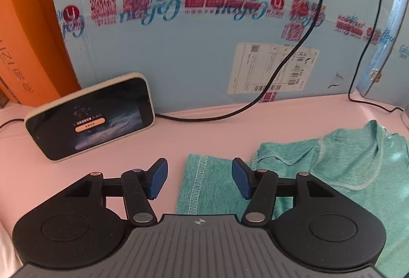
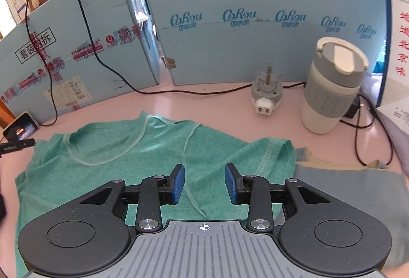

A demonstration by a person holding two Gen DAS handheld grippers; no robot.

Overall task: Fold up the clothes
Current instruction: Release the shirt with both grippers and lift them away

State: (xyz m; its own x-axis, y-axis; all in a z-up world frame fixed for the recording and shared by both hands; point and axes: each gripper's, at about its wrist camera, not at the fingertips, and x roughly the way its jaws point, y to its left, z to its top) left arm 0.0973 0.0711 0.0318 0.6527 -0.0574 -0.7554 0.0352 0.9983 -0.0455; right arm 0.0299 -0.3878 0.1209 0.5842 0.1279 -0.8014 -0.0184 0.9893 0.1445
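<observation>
A teal T-shirt (image 2: 143,150) lies spread on the pink table (image 2: 204,109), neckline toward the far side. In the left wrist view its left sleeve (image 1: 204,186) lies flat, and the neckline (image 1: 358,158) sits to the right. My left gripper (image 1: 200,179) hangs open above that sleeve's stitched edge, with nothing between its blue pads (image 1: 158,179). Over the shirt's right shoulder seam my right gripper (image 2: 204,182) is open too and holds nothing; the right sleeve (image 2: 271,155) lies just beyond it.
A phone (image 1: 89,117) leans against blue cardboard panels (image 1: 204,60) at the back left, with black cables (image 1: 230,114) trailing over the table. A grey-white tumbler (image 2: 329,89) and a small motor (image 2: 265,94) stand at the back right. A grey cloth (image 2: 345,191) lies right of the shirt.
</observation>
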